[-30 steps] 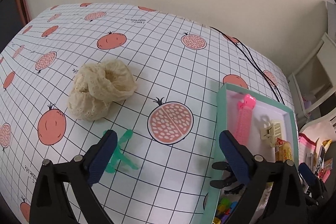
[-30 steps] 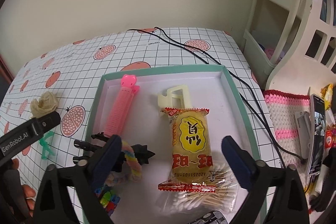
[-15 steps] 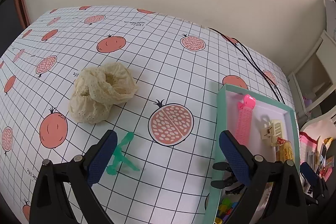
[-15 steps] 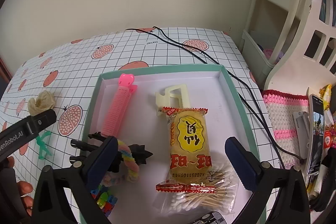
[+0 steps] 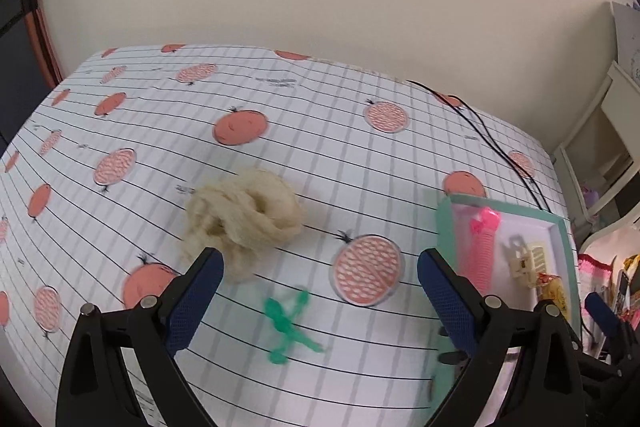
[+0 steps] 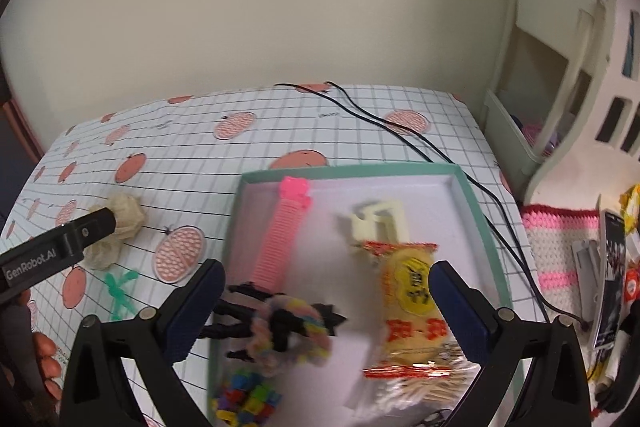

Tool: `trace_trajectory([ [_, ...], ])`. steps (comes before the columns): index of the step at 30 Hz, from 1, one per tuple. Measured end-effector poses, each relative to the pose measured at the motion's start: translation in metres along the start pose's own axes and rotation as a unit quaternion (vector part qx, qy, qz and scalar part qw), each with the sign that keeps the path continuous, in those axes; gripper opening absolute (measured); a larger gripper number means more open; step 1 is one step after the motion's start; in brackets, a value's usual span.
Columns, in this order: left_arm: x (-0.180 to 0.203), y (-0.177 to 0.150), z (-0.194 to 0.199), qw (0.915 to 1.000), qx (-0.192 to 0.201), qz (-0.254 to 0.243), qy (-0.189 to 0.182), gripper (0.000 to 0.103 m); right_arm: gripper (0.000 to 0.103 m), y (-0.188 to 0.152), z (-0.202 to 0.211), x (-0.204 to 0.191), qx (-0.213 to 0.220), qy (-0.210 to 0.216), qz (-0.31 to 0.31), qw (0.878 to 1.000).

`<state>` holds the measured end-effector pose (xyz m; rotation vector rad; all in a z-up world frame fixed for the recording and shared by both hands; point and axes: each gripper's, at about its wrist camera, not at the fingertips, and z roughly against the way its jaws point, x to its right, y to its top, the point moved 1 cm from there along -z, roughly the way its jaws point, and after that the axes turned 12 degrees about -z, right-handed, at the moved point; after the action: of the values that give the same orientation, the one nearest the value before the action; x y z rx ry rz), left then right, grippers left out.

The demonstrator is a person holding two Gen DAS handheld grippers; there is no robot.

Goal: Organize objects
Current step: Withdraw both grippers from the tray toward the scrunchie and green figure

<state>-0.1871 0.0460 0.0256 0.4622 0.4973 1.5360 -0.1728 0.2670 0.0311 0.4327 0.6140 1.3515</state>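
Small green clip [image 5: 289, 323], thin crossed prongs, somewhat blurred, both tools [image 5: 318, 301] [image 6: 324, 309] spread wide, empty

Scrunchie [image 5: 244, 219] behind clip [image 5: 288, 323], left of tray [image 5: 442, 227]

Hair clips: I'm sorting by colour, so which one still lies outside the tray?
The green hair clip, lying on the tablecloth between the open left gripper fingers; the pink and cream ones are inside the tray.

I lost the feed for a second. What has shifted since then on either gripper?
The left gripper has swung left and now frames the green clip, jaws open and empty. The right gripper has drifted slightly over the tray, also open. The cream scrunchie, the clip and the tray's contents lie where they did; nothing was grasped or released.
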Motion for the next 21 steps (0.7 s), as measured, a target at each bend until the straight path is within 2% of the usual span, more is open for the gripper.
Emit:
trace_trajectory([
  [10,-0.043,-0.001,-0.01,0.9986,-0.029,0.043,-0.006,0.098,0.103,-0.008,-0.005,-0.037,-0.006,0.009,0.036,0.999],
  [14,-0.074,0.0,-0.014,0.995,-0.048,0.086,-0.015,0.098,0.103,-0.012,-0.007,-0.058,-0.013,0.026,0.046,0.999],
  [17,-0.098,0.0,-0.014,0.993,-0.048,0.107,0.002,0.098,0.103,-0.018,-0.009,-0.081,-0.026,0.051,0.062,0.996],
  [21,-0.118,-0.002,-0.019,0.9924,-0.058,0.103,0.035,0.098,0.103,-0.033,-0.02,-0.114,-0.053,0.074,0.088,0.992],
])
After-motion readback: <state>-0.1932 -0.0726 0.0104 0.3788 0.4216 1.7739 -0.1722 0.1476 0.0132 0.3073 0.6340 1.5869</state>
